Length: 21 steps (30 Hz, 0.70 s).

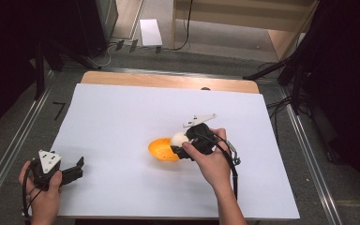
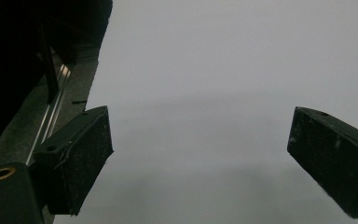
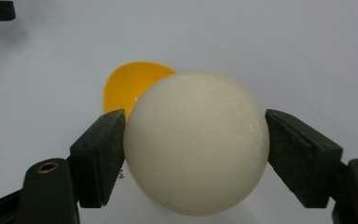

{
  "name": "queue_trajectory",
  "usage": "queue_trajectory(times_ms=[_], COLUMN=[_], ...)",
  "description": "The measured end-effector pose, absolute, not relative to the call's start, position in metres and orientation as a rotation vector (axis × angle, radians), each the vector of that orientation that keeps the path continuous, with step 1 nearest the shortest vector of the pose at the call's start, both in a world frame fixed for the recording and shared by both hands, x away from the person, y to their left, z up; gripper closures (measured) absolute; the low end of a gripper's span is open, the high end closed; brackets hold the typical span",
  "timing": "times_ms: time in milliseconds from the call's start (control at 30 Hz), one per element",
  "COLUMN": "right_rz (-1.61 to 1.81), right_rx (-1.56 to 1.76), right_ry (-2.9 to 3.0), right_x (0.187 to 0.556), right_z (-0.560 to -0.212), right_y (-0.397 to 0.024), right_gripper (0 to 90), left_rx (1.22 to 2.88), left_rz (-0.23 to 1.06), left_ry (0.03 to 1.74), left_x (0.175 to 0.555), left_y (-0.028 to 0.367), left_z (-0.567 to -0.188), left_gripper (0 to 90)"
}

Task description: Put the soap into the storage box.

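A cream-white ball [image 3: 196,140] sits between the two black jaws of my right gripper [image 3: 195,154], which is shut on it. In the high view the ball [image 1: 179,138] hangs at the right rim of an orange bowl [image 1: 161,150] near the middle of the white sheet, with the right gripper [image 1: 182,145] held by a hand from the right. The orange bowl [image 3: 133,86] lies just behind the ball in the right gripper view. My left gripper [image 1: 78,169] rests at the sheet's front left, jaws wide apart and open, nothing between them [image 2: 200,158].
The white sheet [image 1: 122,112] covers a wooden table [image 1: 168,80]. Metal rails [image 1: 14,145] run along both sides, with dark stands and cables beyond. A white box [image 1: 150,32] lies on the floor past the table's far edge.
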State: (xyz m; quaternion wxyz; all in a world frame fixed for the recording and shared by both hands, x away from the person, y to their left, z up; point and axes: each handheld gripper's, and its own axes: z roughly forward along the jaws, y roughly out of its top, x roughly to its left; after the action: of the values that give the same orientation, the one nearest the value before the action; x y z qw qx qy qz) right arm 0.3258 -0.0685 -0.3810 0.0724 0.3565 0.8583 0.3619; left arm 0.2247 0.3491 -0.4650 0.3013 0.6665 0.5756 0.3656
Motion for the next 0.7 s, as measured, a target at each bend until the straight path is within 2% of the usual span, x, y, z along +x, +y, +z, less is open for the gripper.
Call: queue_trajectory(times_ms=[700], right_rz=[1.065], right_rx=[1.048], right_ry=[2.599], right_x=[0.326], right_z=[-0.387], right_y=[-0.05], right_gripper=[24.1], left_rx=[1.771], left_rz=[0.967], left_ry=[1.526], left_x=[0.225], left_y=[0.349], left_z=[-0.465], left_gripper=[7.1])
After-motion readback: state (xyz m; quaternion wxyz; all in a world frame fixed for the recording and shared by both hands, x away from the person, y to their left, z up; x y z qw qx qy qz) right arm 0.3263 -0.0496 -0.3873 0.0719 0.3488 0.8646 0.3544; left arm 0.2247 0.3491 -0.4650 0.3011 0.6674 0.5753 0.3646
